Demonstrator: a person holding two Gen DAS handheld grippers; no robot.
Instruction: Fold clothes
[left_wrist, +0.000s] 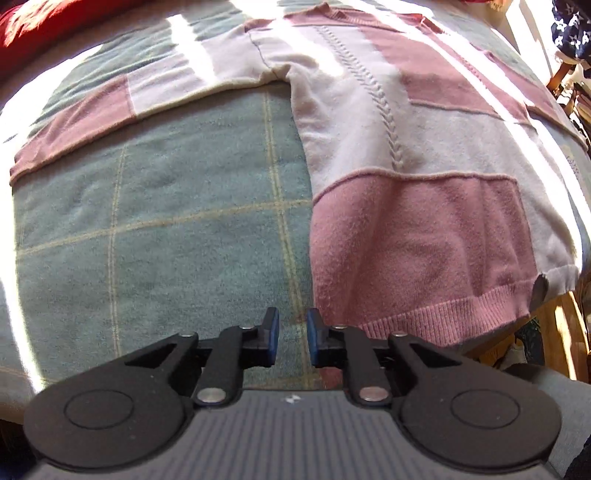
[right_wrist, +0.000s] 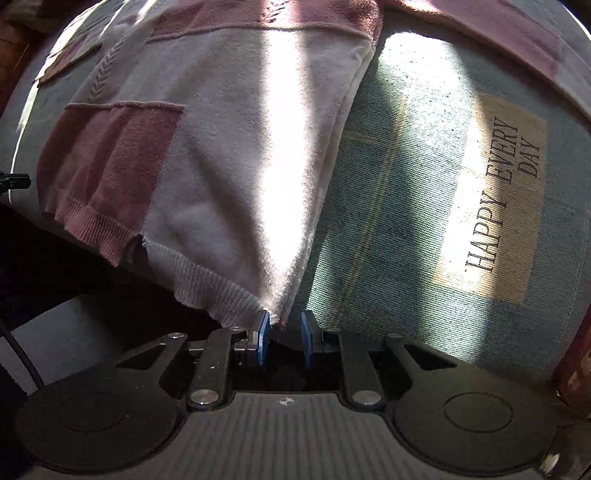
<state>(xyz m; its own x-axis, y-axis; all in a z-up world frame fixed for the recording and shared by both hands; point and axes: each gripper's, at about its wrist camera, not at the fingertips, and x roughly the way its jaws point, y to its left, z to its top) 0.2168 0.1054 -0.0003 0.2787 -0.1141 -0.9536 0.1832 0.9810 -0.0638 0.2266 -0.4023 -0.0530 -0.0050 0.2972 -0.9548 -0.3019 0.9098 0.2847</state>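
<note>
A pink and white knit sweater (left_wrist: 399, 155) lies spread flat on a green checked blanket (left_wrist: 166, 229), one sleeve (left_wrist: 110, 110) stretched out to the left. My left gripper (left_wrist: 292, 325) is open and empty, hovering over the blanket just left of the sweater's pink ribbed hem (left_wrist: 436, 314). In the right wrist view the sweater (right_wrist: 229, 147) fills the upper left. Its white hem corner (right_wrist: 273, 314) reaches between the blue pads of my right gripper (right_wrist: 283, 326), whose jaws stand a little apart around the corner.
The blanket (right_wrist: 399, 206) carries a beige patch reading HAPPY EVERY DAY (right_wrist: 498, 199). A red cloth (left_wrist: 44, 22) lies at the far left. The bed edge drops off below the hem, with wooden floor (left_wrist: 565, 332) at the right.
</note>
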